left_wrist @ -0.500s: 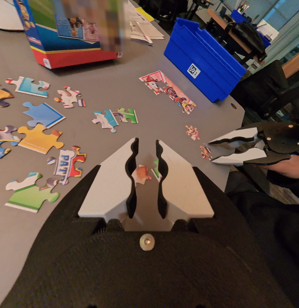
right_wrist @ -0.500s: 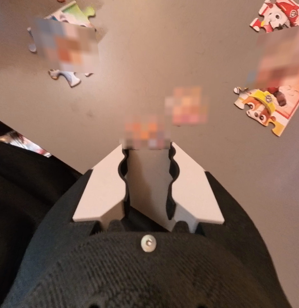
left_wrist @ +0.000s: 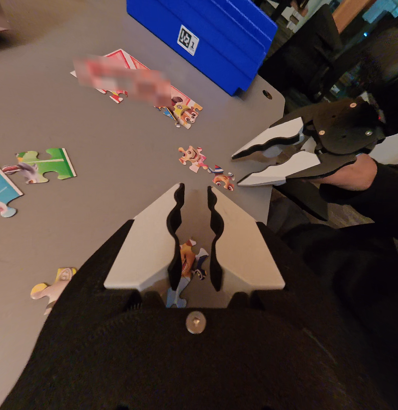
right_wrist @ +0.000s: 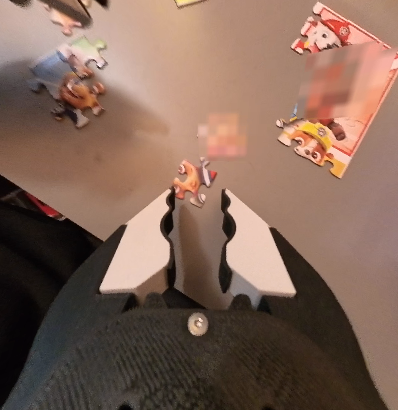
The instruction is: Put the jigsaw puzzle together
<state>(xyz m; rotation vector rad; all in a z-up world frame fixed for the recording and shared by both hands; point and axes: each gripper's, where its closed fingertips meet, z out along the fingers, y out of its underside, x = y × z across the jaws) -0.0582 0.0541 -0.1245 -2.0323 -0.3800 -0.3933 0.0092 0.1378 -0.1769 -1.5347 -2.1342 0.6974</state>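
Orange puzzle piece [right_wrist: 192, 184] before open right tongs [right_wrist: 197, 192].

A glossy blue plastic storage bin [left_wrist: 218, 40] at the far edge of a grey table [left_wrist: 118, 137] carries a small white square sticker [left_wrist: 188, 40] printed with a black coded marker and 1 digit. Nothing else bears readable writing.

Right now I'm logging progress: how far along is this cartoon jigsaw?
Done: only a red-bordered joined strip of pieces lies assembled beside the blue plastic bin. In hand: nothing; the right gripper, open, hovers at a small orange loose piece; the left gripper is empty. Left: loose pieces, including a green piece.
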